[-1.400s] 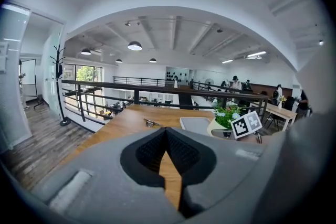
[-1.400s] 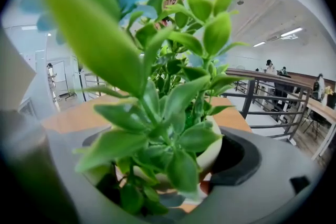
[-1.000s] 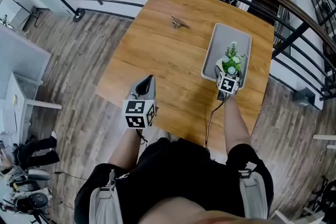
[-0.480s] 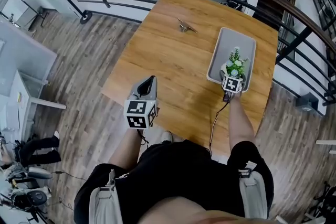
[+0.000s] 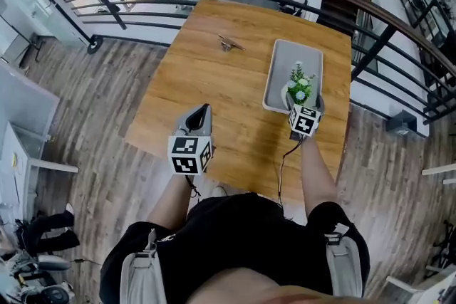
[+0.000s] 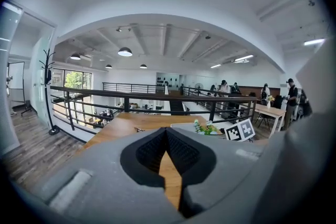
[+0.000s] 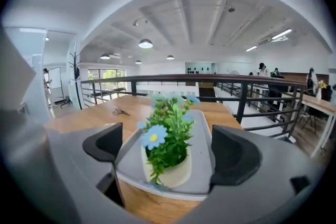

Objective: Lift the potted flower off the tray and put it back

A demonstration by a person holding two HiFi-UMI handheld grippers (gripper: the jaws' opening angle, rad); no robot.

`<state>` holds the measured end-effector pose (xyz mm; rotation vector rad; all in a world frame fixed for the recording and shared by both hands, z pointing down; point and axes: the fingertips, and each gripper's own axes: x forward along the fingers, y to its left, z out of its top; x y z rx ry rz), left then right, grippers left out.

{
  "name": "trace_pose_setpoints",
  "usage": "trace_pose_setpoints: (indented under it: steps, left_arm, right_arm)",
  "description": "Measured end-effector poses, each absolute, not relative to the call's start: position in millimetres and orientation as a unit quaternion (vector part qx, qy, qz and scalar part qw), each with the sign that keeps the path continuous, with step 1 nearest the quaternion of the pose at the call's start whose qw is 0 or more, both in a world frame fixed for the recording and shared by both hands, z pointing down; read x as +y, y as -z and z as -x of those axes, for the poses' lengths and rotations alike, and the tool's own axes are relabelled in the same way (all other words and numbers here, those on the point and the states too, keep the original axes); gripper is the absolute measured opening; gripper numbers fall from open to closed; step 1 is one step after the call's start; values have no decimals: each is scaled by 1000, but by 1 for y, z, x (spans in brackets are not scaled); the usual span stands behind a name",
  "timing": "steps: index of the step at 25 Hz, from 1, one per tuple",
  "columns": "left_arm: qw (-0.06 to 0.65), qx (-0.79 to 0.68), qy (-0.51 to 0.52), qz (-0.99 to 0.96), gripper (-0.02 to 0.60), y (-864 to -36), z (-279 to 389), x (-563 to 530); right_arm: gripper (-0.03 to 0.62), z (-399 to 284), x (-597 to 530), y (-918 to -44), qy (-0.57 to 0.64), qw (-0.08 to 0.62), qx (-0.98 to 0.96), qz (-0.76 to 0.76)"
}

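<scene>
While apart, right tongs (image 7: 169, 148) around flower (image 7: 164, 140)

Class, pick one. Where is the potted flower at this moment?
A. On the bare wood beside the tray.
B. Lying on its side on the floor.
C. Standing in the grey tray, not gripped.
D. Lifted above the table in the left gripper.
C: the potted flower stands upright in the tray, and the right gripper has its jaws apart and clear of the pot.

Wooden table (image 5: 214, 96): grey tray (image 5: 296, 53), small metal object (image 5: 229, 44).
</scene>
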<state>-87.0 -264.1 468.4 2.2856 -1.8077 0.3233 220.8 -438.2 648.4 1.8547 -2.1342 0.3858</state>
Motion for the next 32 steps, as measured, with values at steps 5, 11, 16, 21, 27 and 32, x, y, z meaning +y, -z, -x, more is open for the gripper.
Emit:
trace_pose_setpoints:
  steps: [5, 11, 16, 21, 27, 32]
  left_arm:
    - [99, -571, -94, -810, 12, -464, 50, -273]
    - [92, -526, -80, -842, 12, -460, 12, -278]
    - [83, -492, -75, -864, 12, -456, -15, -277]
    - [77, -470, -72, -876, 12, -452, -30, -271]
    - [72, -459, -67, -883, 12, -447, -37, -272]
    - [70, -453, -66, -886, 12, -446, -40, -273]
  right_arm:
    - [433, -232, -397, -561, -41, 108, -742, -660]
    - [127, -244, -342, -468, 24, 35, -726, -687]
    - [-3, -256, -296, -429, 38, 8, -703, -710]
    - [-5, -259, -261, -413, 37, -17, -693, -719]
    - [-5, -242, -248, -426, 23, -16, -710, -704]
    - [-5, -244, -249, -422, 26, -17, -704, -710]
